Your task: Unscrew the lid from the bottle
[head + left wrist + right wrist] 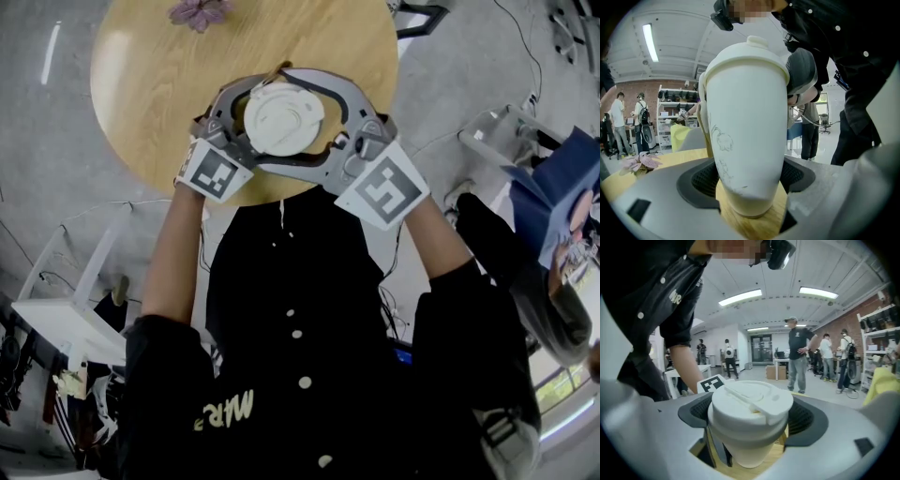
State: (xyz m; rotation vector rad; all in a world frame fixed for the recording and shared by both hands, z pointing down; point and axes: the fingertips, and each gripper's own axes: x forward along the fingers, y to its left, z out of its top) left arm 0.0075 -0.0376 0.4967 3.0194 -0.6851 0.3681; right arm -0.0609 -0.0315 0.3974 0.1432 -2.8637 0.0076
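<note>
White bottle (745, 131) upright on round wooden surface (141, 84). Its body sits clamped in left tool (749, 178); right tool (752, 416), spread wide, seemingly grips the lid (750, 399).

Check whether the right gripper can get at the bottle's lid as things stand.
Probably yes. The right gripper has the lid between its fingers, with nothing in the way; the left gripper grips the bottle lower down. Whether the fingers press on the lid is unclear.

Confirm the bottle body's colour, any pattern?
Cream-white bottle, with a faint grey flower line drawing on its side; clearest in the left gripper view.
</note>
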